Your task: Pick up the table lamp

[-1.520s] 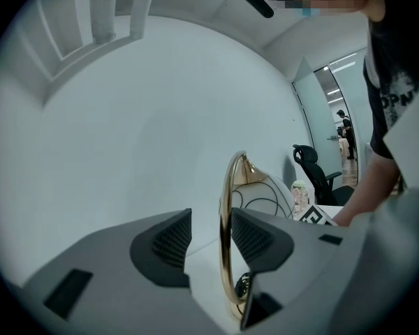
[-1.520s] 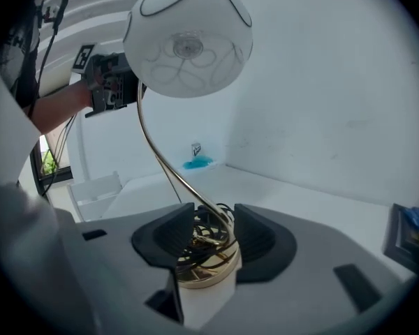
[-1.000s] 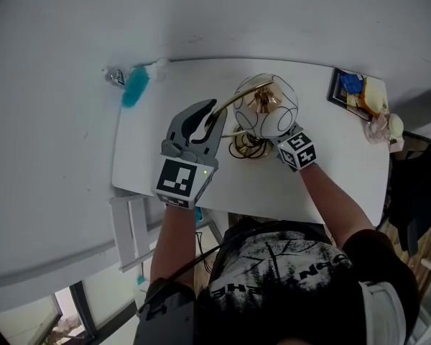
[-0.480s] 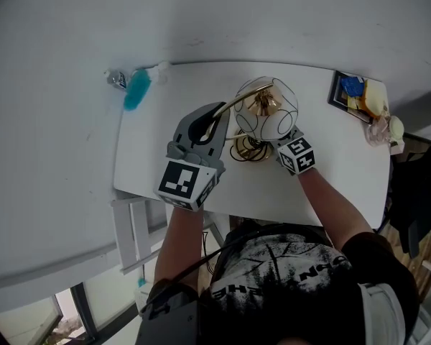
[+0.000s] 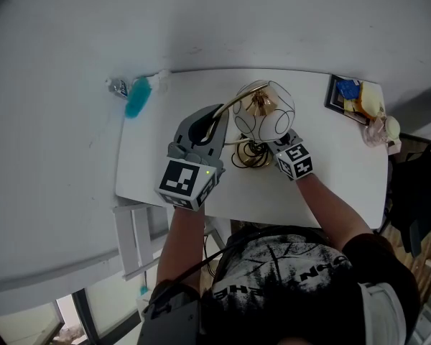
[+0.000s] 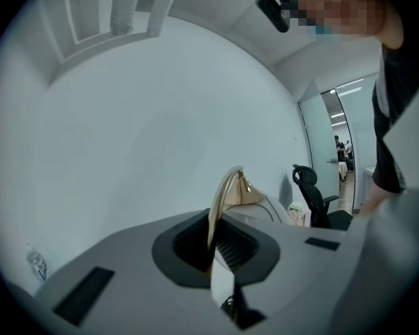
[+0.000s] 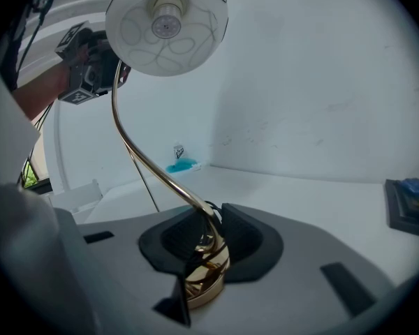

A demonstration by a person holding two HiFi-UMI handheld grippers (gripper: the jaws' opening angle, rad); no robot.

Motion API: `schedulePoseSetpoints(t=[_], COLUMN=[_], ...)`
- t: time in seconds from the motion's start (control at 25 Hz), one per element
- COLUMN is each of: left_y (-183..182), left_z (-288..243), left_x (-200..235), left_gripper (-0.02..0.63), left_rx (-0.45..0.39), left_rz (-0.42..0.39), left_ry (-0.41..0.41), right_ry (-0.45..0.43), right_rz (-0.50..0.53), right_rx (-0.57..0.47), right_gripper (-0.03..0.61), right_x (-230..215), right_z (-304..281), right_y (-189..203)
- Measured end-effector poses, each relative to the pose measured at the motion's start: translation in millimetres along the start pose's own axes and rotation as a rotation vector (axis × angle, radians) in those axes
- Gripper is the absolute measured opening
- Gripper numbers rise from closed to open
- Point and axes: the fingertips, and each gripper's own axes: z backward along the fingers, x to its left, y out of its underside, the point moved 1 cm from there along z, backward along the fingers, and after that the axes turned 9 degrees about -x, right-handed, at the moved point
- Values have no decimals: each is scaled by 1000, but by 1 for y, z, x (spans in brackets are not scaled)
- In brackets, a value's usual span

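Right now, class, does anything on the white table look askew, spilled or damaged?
Nothing looks spilled or broken. The gold curved-arm table lamp looks intact; only its dark cord lies bunched in loops at the base.

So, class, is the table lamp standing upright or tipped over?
Upright: the table lamp's gold base sits lowest, its curved stem rising to the white shade above.

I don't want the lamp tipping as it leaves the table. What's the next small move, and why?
Probably lift both grippers straight up together, just a little. The left gripper is shut on the gold stem. The right gripper has just been closing its jaws, with the gold base between them, and appears to press it. The base sits on the table; two holds should keep it upright.
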Motion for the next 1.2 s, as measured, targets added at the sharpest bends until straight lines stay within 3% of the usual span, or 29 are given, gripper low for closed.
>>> schedulePoseSetpoints(t=[0.28, 0.84, 1.2], left_y=[-17, -105, -120], left_z=[-1, -15, -14], left_x=[-4, -27, -38], left_gripper=[15, 15, 17], left_rx=[-63, -257, -275], left_rz=[56, 114, 105], left_ry=[42, 188, 245], right_ry=[19, 73, 111], right_rz=[7, 5, -13], right_rx=[-15, -139, -173], right_gripper=[89, 84, 84], right_x=[0, -2, 6], right_z=[24, 94, 118], right_y=[-12, -90, -100])
